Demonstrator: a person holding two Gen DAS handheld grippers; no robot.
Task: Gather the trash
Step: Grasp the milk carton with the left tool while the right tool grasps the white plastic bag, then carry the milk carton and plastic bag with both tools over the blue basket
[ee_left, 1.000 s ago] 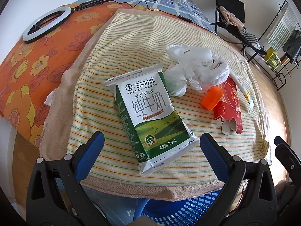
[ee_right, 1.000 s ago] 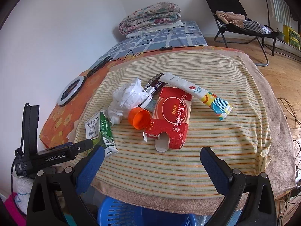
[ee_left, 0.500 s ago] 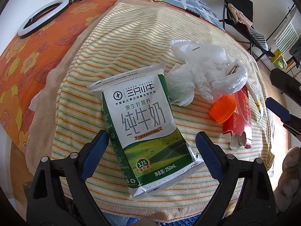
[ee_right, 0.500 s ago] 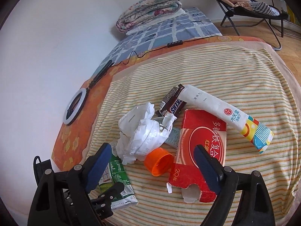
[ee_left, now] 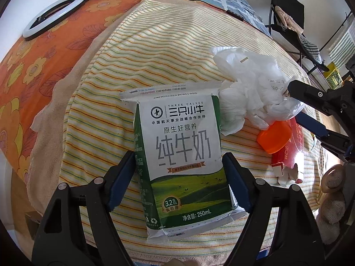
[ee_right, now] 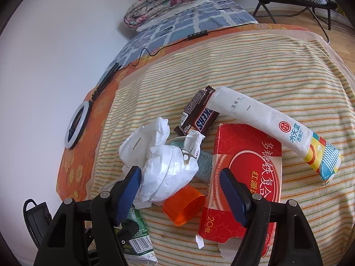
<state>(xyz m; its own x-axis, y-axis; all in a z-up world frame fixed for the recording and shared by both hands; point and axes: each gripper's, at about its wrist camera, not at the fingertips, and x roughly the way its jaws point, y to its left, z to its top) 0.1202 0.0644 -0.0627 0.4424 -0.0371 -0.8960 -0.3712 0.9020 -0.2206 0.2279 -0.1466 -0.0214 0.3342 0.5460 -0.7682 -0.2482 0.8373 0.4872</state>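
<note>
Item 1, milk carton [ee_left: 182,161]: lies flat between my left gripper [ee_left: 179,175] fingers, long axis running straight ahead, jaws apart and flanking its sides, not yet clamped.

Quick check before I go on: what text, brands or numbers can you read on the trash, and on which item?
Milk carton: "THREE CALVES", "三只小牛", "原生好营养", "纯牛奶", "3.2g", "净含量: 250mL"
Chocolate bar wrapper: part of "SNICKERS"
Red box: "20粒"; large gold characters, partly hidden
White tube: "水天堂"; small print blurred
Crumpled plastic bag: faint print, unreadable
</note>
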